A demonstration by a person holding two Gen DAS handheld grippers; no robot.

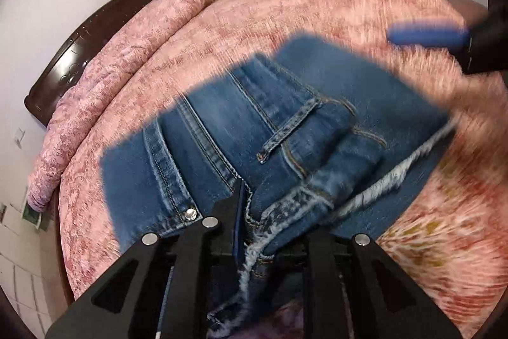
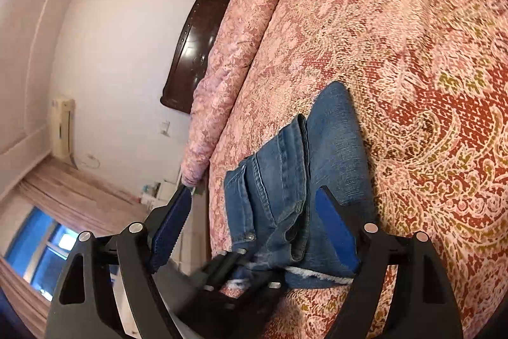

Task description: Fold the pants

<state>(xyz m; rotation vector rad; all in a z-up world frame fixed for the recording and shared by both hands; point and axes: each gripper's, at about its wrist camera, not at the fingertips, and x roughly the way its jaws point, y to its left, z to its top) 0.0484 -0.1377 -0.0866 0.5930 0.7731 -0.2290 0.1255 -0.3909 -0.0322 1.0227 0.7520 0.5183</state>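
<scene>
**Ana:** Left wrist view shows the left claw (image 1: 250,212) pinched tight on the near edge of the folded blue denim pants (image 1: 285,123), by the frayed white hem. The pants lie on the pink patterned bedspread (image 1: 317,5).

**Ben:** And the right claw (image 2: 254,227)?

**Ana:** Spread wide, holding nothing, just above the pants.

**Ben:** What could go wrong?

**Ana:** I think the thick stack could slip out of that small pinch if it gets pulled fast. Then the top layers would slide and the fold would come apart. The loose hem could also bunch up.

**Ben:** Which way do the pants point?

**Ana:** The long side runs away from the left claw, toward the dark wooden headboard (image 1: 79,53). The hem end is nearest.
</scene>
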